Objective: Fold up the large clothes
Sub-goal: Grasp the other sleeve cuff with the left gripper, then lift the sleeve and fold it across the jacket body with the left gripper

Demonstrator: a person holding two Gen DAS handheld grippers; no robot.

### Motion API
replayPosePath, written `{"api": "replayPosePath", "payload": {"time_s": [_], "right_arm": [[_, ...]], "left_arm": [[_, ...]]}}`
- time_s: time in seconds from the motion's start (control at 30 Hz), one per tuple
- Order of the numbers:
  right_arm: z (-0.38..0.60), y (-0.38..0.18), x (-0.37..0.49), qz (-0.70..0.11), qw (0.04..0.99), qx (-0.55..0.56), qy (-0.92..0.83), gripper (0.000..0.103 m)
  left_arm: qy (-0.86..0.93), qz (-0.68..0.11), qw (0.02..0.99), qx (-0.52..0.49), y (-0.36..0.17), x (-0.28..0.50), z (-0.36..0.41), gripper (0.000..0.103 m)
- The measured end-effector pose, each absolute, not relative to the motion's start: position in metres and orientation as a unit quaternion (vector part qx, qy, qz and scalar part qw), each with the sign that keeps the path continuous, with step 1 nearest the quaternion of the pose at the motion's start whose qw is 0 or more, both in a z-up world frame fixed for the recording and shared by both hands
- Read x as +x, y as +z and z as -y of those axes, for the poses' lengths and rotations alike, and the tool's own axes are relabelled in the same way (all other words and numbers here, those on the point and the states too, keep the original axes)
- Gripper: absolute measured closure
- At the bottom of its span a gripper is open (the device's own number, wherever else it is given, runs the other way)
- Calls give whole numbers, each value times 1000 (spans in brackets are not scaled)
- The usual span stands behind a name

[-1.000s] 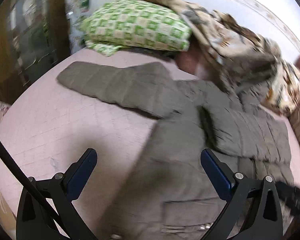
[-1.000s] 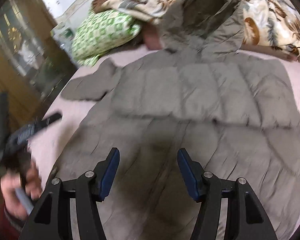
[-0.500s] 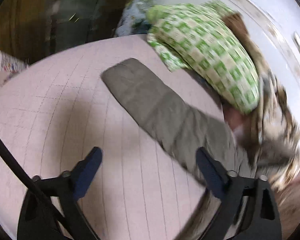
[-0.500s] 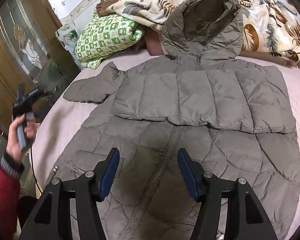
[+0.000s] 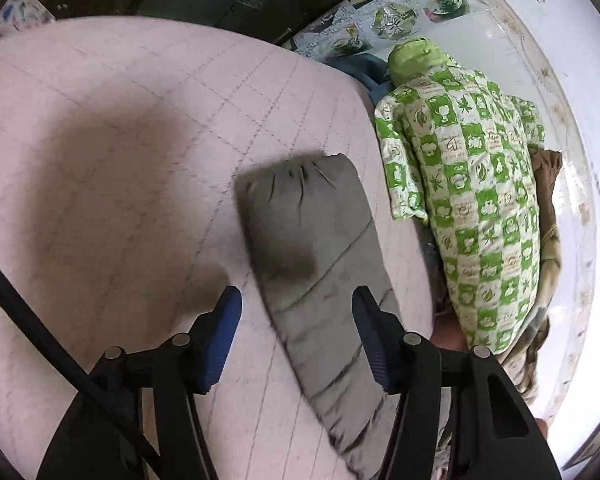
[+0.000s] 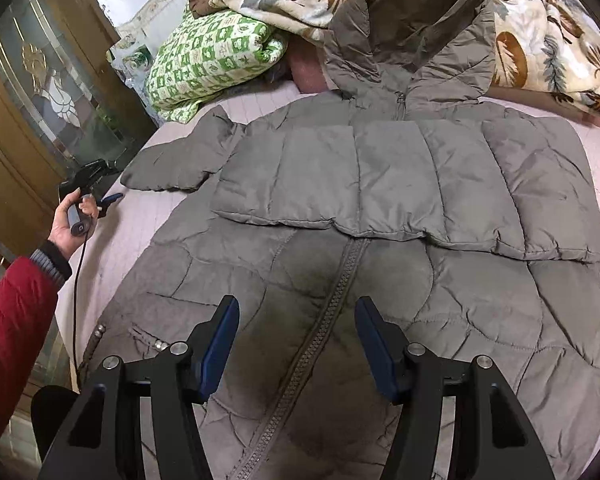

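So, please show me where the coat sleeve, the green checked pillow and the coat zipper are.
coat sleeve (image 5: 320,248): left wrist view, on the quilted middle below the cuff.
green checked pillow (image 5: 472,184): left wrist view, on its patterned top side.
coat zipper (image 6: 320,332): right wrist view, on the teeth between the fingers.

A big bed with a pale pink checked cover (image 6: 112,236) holds a grey puffy coat (image 6: 380,216) spread flat with one sleeve (image 5: 312,248) lying out to the side, and near the top sit a green and white checked pillow (image 6: 212,60) and a leafy blanket (image 6: 540,40).
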State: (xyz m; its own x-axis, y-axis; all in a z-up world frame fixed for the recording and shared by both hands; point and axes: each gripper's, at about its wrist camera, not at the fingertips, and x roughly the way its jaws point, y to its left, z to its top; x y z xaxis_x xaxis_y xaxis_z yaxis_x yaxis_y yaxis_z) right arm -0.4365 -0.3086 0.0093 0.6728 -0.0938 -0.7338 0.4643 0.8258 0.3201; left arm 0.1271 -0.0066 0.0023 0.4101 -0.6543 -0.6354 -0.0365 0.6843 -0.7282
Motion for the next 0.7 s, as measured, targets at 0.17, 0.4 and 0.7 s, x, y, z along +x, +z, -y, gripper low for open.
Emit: {"api": "replayPosePath", "payload": {"time_s": [0.17,0.4,0.7], "right_arm": [[313,2,-431,-379,876,250,-164,39],[343,5,-440,-358,870,261,-215,39],[397,15,-483,-306,851,298,-306,39]], "left_arm": [[-214,-479,771,-362,-8,143,13,47],[-196,-476,789,-336,-6,155,26,90],[-251,-420,835,-253,74,117,42,91]]}}
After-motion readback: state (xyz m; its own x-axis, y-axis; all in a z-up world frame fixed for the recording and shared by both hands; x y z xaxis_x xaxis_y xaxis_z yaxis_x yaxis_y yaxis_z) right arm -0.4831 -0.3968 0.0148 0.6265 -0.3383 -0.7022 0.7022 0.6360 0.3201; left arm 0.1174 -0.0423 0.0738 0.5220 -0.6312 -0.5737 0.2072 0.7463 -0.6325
